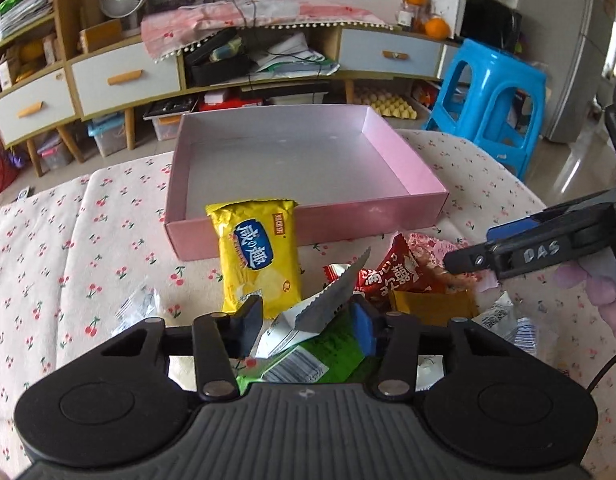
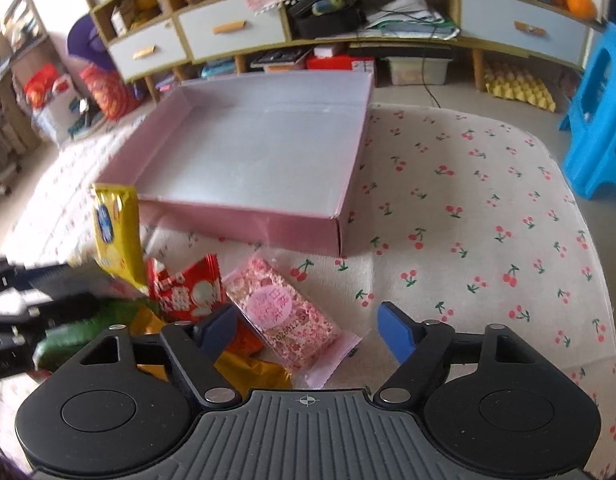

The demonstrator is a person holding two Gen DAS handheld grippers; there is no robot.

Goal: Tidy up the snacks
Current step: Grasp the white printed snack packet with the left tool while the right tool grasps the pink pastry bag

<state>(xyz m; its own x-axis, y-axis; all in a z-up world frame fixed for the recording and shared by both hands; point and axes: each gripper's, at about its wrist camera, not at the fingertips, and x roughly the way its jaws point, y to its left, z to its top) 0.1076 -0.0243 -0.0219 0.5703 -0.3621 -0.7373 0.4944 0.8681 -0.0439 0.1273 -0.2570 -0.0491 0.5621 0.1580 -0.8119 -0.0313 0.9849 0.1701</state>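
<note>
The snack packets (image 2: 195,312) are heaped just before the empty pink box (image 2: 251,148) on the cherry-print bed (image 2: 488,240). A green-and-white packet (image 1: 308,340) is straddled by the half-open left gripper (image 1: 308,326), not visibly clamped; the right gripper (image 2: 308,330) is spread wide over the pink-speckled packet (image 2: 287,316). Closing and lifting into the box are judged next.

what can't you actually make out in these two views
- Green packet, left wrist view: mostly covered by the left gripper and a silver wrapper; label unreadable.
- Gold packet, right wrist view: partly under the right gripper.
- Yellow packet, right wrist view: print motion-blurred.
- Pink box: inside of its near wall hidden in both views.
</note>
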